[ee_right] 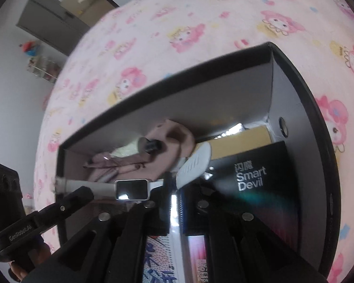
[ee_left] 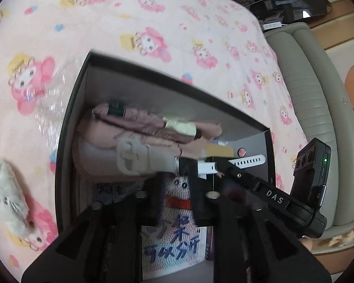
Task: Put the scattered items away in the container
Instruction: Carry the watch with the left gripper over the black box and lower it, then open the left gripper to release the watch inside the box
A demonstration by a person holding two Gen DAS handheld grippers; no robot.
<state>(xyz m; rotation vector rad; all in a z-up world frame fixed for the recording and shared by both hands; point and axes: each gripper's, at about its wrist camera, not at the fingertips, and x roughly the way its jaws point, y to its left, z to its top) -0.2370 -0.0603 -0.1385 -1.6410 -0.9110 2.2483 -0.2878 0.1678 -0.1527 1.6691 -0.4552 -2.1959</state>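
Overhead, both grippers tilt steeply down over the open dark box that sits on a bed with a pink cartoon-print sheet. Between them hangs a white smartwatch, stretched across the box above the things inside. The right gripper is clamped on the strap just beside the watch face, its jaws nearly together. The left gripper has its jaws a little apart below the other strap half; whether its pads touch the strap cannot be told through the blur. In the box lie a folded pink umbrella, a black "Smart Devil" carton, a yellow packet and a small knitted toy. A fluffy white toy lies on the sheet outside the box.
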